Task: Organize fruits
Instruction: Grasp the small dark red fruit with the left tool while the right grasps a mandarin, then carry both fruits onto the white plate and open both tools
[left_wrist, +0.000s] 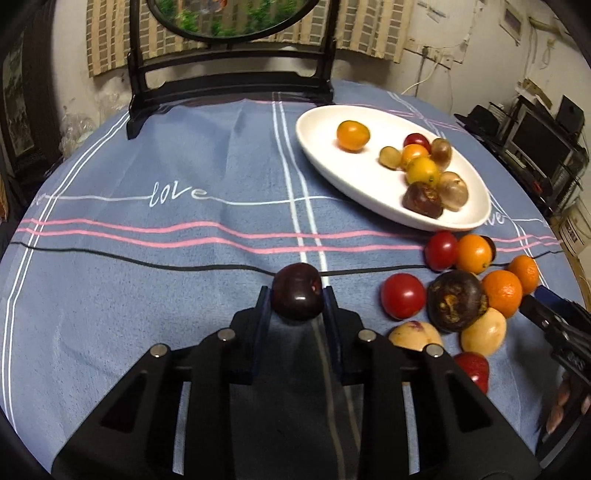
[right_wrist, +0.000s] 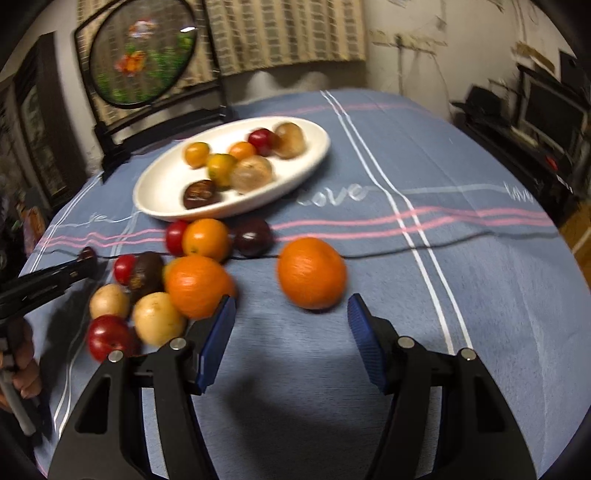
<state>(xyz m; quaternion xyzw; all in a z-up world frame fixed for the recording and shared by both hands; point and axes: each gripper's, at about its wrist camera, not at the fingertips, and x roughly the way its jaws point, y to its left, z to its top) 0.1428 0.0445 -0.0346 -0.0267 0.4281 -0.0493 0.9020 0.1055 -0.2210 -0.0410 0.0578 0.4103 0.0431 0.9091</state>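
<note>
Left wrist view: left tool (left_wrist: 297, 295) is clamping a dark plum (left_wrist: 297, 291) for plating; right tool (right_wrist: 291, 314) is gaping, empty, toward an orange (right_wrist: 311, 272).

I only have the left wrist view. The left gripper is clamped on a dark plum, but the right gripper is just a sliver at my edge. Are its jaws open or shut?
Observer: Open. The right gripper holds nothing; its blue pads stand apart over bare tablecloth.
Operator: What is nearest to it?
Observer: A lone orange, just beyond the fingertips, apart from the pile of fruit.
Operator: Anything hidden behind that pile from me?
Observer: A dark plum lies on the cloth beside a smaller orange, just short of the white plate. Your view shows only its edge.
</note>
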